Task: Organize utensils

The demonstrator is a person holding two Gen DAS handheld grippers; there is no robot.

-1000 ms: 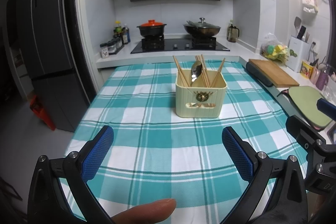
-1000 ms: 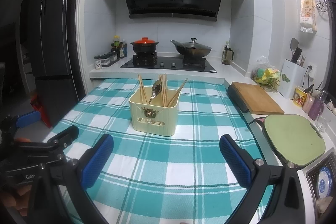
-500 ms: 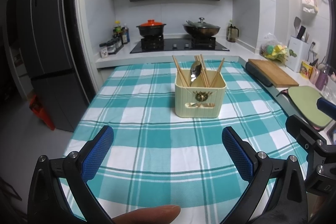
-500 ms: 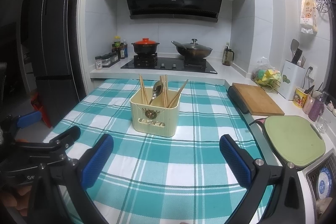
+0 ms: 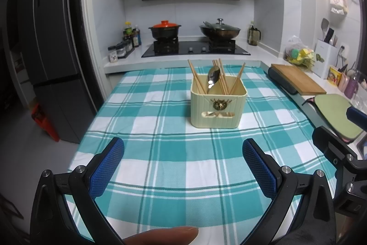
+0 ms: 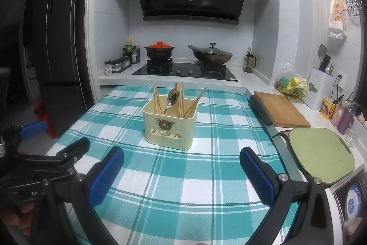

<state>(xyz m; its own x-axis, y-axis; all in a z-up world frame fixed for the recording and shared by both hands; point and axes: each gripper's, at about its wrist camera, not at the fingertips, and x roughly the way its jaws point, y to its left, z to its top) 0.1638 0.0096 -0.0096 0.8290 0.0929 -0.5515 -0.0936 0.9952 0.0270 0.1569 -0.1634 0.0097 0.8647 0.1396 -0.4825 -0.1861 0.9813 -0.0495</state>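
With both the left gripper (image 5: 183, 162) and right gripper (image 6: 181, 172) held wide and empty, the thin, stiff chopsticks (image 5: 236, 80) are judged best pinched near their tops.

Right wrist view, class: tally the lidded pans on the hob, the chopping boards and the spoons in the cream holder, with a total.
Lidded pans on the hob: 2, orange-lidded pot, wok
Chopping boards: 2, wooden board, green board
Spoons in the cream holder: 1
Total: 5

the fingertip (image 5: 165, 234) at the left view's bottom edge has slid further right, and the right view has tipped slightly down.
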